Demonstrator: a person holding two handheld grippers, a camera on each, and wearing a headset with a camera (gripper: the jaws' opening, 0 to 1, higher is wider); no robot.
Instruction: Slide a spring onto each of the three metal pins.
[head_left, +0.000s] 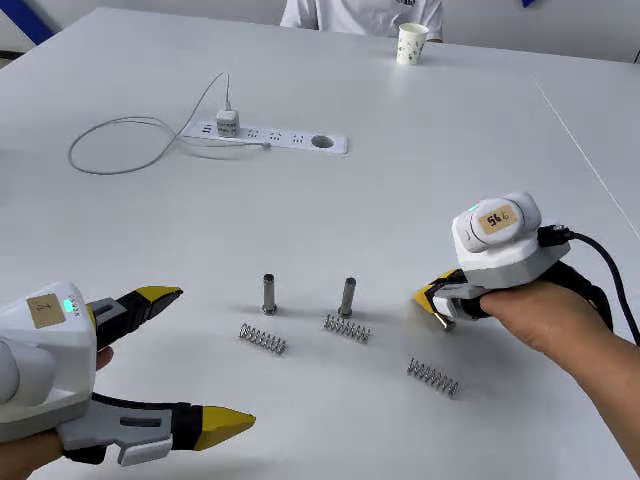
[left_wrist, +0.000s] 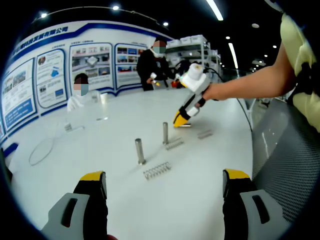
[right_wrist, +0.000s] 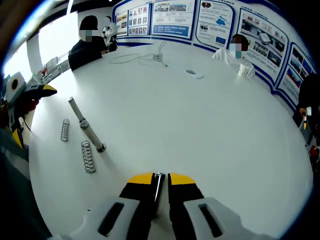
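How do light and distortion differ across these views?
Head view: even light, faint shadows by the coiled steel springs. Left gripper view: fisheye bends the white table; ceiling strips glare. Right gripper view: silver metal pin in right tool looks soft.

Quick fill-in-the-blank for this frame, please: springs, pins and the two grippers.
1. ____ springs lie flat on the table.
2. ____ metal pins stand upright on it.
3. The right gripper is shut on a thin metal piece; the left gripper is ____.
Missing words: three; two; open.
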